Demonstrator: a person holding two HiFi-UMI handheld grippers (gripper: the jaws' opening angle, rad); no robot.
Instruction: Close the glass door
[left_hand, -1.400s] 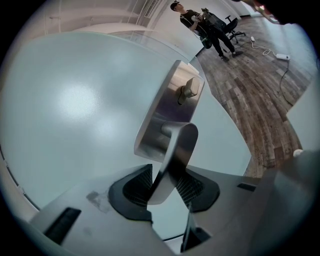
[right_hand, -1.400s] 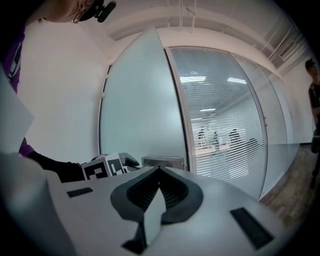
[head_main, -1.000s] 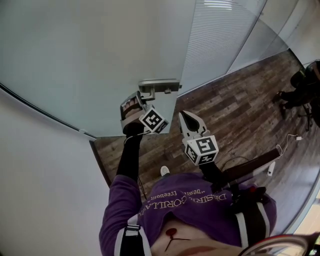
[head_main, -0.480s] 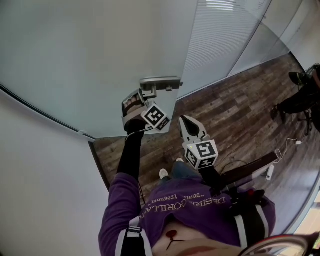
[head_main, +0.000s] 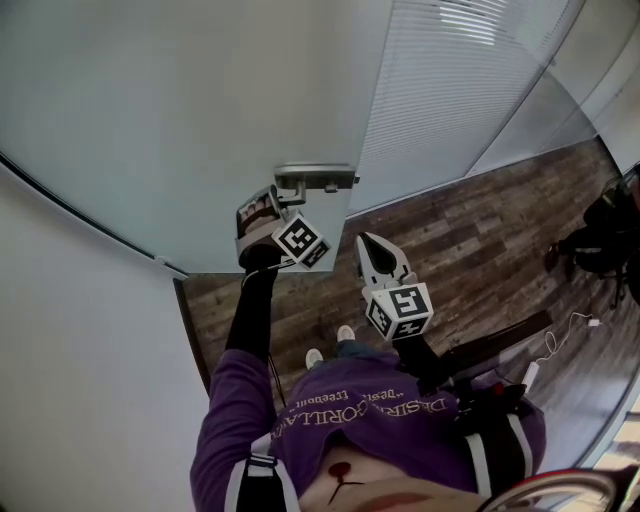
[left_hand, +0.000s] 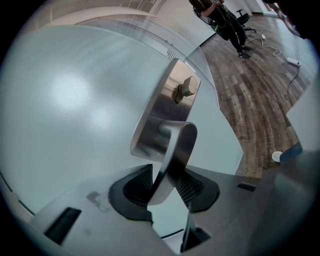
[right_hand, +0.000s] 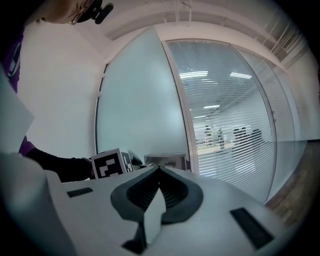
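Left hand-held gripper (left_hand: 167, 176) is clamped on the lever handle (left_hand: 176, 142) of the frosted glass door (head_main: 190, 110), which stands directly ahead of the person. Right hand-held gripper (right_hand: 159, 169) is clenched, empty, near the handle.

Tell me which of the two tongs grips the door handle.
The left tongs: clamped on the metal door handle. The right tongs are shut on nothing, clear of the glass door.

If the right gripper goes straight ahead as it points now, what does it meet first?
Probably the handle plate on the door, straight ahead of the right gripper; depth is unclear.
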